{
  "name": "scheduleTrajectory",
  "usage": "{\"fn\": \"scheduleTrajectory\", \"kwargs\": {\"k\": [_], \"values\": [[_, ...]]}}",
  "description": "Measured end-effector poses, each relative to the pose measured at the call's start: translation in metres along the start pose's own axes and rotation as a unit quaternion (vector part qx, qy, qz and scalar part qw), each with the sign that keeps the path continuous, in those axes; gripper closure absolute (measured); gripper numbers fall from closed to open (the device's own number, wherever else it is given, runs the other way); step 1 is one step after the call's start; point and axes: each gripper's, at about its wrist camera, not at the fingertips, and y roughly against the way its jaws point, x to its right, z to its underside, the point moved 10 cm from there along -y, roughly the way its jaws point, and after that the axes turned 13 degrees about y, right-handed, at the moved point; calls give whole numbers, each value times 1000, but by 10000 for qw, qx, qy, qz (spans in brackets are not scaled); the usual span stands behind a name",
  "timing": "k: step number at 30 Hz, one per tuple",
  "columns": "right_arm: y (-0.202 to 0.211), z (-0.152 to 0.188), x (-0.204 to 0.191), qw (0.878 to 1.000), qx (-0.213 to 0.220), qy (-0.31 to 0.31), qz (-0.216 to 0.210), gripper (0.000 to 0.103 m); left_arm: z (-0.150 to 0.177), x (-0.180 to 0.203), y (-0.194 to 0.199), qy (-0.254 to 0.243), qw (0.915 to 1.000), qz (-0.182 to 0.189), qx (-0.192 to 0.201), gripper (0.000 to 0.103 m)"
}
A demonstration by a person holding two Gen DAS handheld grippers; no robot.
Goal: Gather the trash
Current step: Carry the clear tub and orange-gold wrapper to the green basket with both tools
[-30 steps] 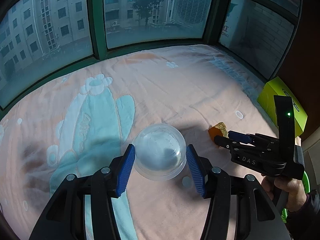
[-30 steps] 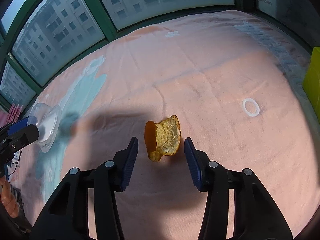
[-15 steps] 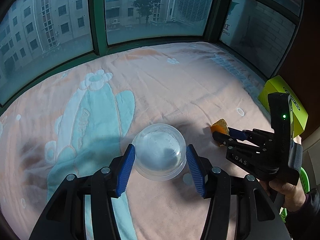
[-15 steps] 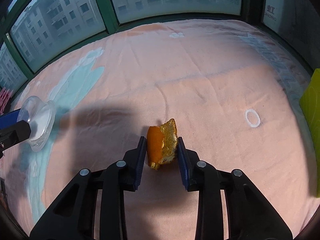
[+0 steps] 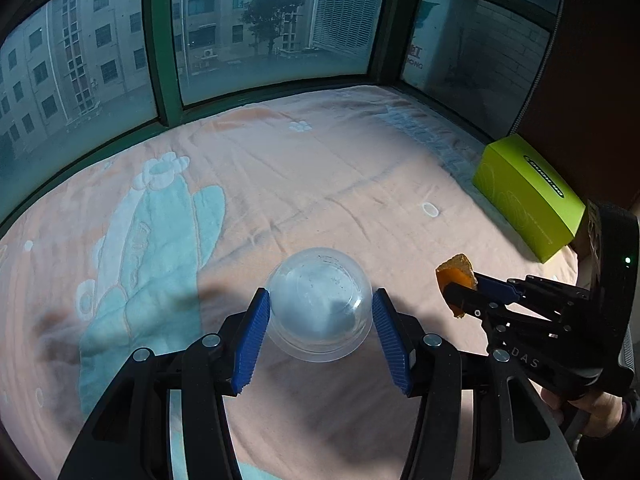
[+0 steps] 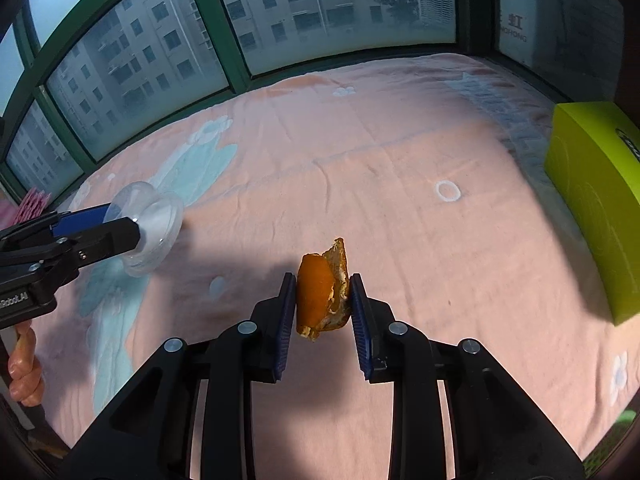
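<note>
A piece of orange peel (image 6: 322,292) is pinched between the blue pads of my right gripper (image 6: 323,306), which is shut on it and holds it above the pink blanket (image 6: 400,152). In the left wrist view the same peel (image 5: 456,276) shows at the tip of the right gripper (image 5: 460,294), at the right. My left gripper (image 5: 320,322) is shut on a clear plastic bowl (image 5: 320,304), its pads pressing the bowl's sides. The right wrist view shows that bowl (image 6: 154,220) held at the far left by the left gripper (image 6: 124,224).
A lime-green box (image 6: 596,200) lies on the blanket's right edge, seen also as the box (image 5: 524,196) in the left wrist view. Green-framed windows (image 5: 160,52) close off the far side. A hand (image 6: 24,372) grips the left tool's handle.
My right gripper closed on the orange peel and lifted it off the blanket. Both grippers shifted back from the windows; the left one still holds the bowl.
</note>
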Motion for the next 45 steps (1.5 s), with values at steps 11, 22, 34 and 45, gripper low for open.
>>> {"fn": "scheduleTrajectory", "kwargs": {"k": [11, 22, 34, 45], "values": [[100, 74, 32, 9969, 256, -609, 430, 76, 53, 94, 22, -553, 9968, 563, -124, 52], [184, 179, 96, 9791, 232, -1512, 1343, 76, 115, 213, 34, -1289, 9830, 1251, -388, 52], [254, 285, 167, 9478, -10, -2358, 2148, 73, 176, 316, 35, -1897, 9628, 1759, -782, 52], [289, 332, 198, 9264, 38, -2844, 2470, 57, 213, 374, 20, -2296, 9480, 1935, -1055, 52]]}}
